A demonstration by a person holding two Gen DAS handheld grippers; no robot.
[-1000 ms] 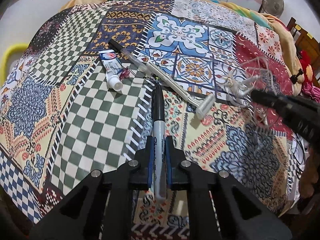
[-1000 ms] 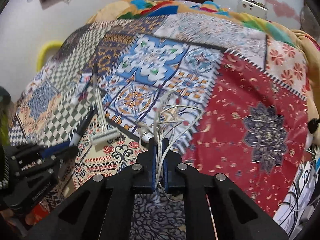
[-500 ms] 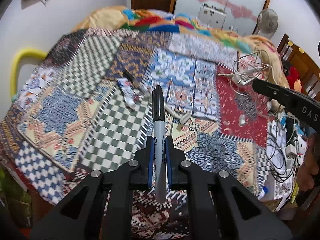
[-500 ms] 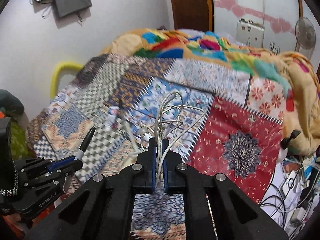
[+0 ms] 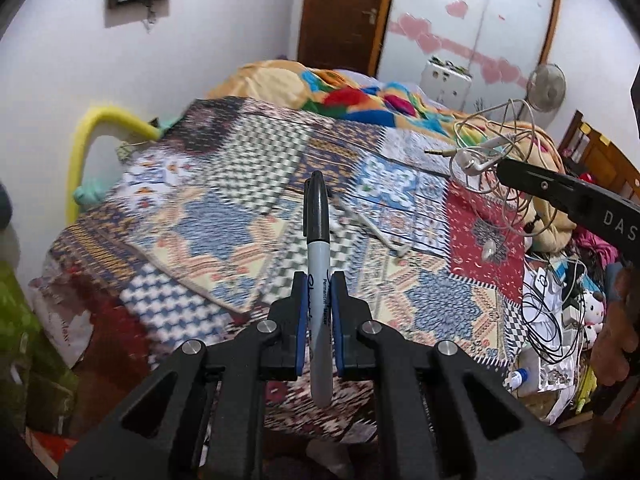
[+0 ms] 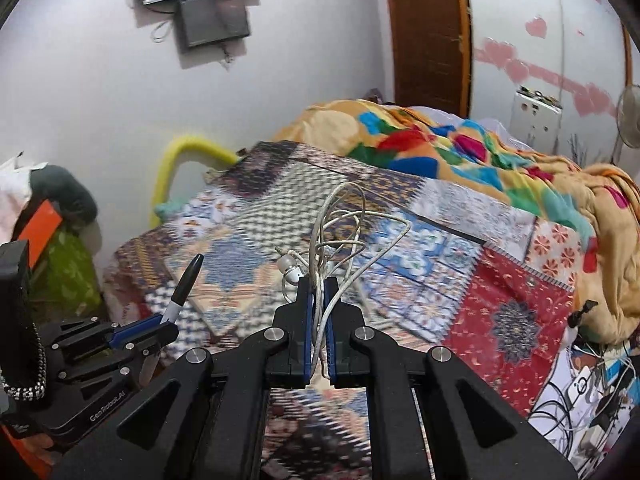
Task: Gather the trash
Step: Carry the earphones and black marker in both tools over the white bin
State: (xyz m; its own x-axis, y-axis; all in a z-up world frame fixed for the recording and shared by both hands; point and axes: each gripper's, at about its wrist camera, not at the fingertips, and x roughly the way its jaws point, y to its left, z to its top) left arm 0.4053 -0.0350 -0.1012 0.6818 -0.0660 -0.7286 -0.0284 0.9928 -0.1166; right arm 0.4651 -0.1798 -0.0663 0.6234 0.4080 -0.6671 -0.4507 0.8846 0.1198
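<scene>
Patchwork bed [image 5: 224,216] below: L gripper [image 5: 319,292] jaws clamped on marker [image 5: 318,240], R gripper [image 6: 318,296] on earphone cable [image 6: 340,232]; we'd keep both squeezed, carry level w/o snagging loops.

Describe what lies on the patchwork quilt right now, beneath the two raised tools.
On the patchwork quilt a white razor is visible. The marker in the left tool covers the quilt behind it, so anything there stays unseen.

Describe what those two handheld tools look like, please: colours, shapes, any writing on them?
Both are matte black plastic. The left tool and right tool each have two flat fingers lined with blue pads, angular arms with triangular cut-outs, and silver pivot bolts. The left one's side reads "GenRobot.AI"; the right one's shows white letters "DAS".
</scene>
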